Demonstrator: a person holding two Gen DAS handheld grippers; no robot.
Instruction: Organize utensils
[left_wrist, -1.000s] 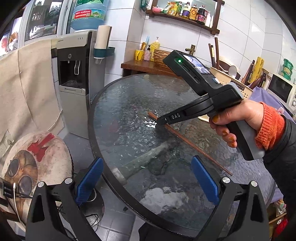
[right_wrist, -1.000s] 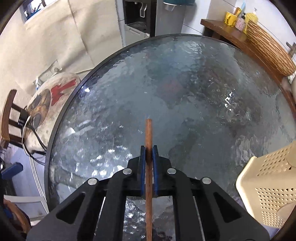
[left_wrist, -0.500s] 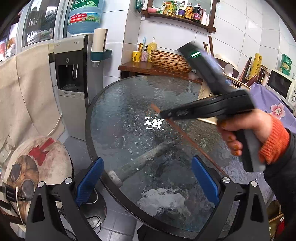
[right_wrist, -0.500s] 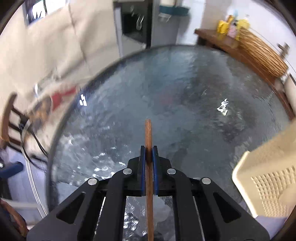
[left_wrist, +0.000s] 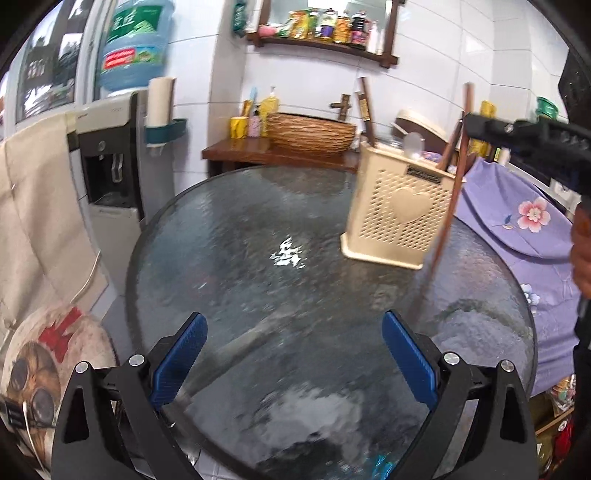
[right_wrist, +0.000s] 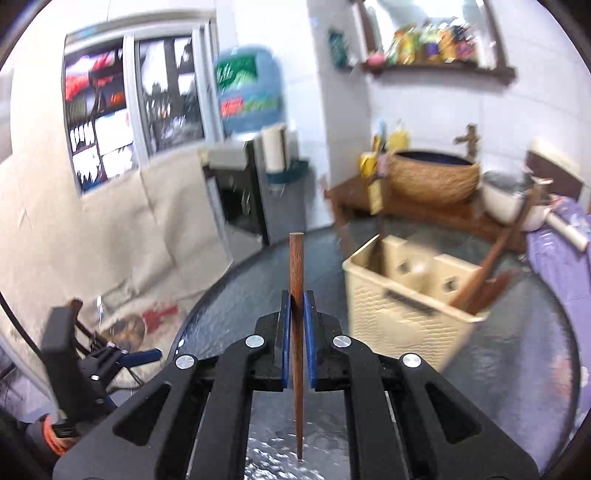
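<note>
My right gripper (right_wrist: 296, 295) is shut on a long brown wooden chopstick (right_wrist: 296, 266) and holds it nearly upright above the round glass table (right_wrist: 498, 369). In the left wrist view the same chopstick (left_wrist: 448, 206) hangs in front of the right side of a cream perforated utensil basket (left_wrist: 397, 206), held by the right gripper (left_wrist: 471, 127) at the upper right. The basket (right_wrist: 402, 295) holds several wooden utensils (right_wrist: 480, 273). My left gripper (left_wrist: 291, 354) is open and empty over the table's near edge.
A water dispenser (left_wrist: 110, 162) stands at the left. A wooden side table with a wicker basket (left_wrist: 310, 133) is behind the glass table (left_wrist: 258, 280). A purple flowered cloth (left_wrist: 517, 221) lies at the right. A round stool (left_wrist: 48, 362) sits lower left.
My right gripper has lifted the chopstick off the glass and tilted it from lying flat to nearly upright, moving right toward the basket. The left gripper stayed open and drew back slightly.
</note>
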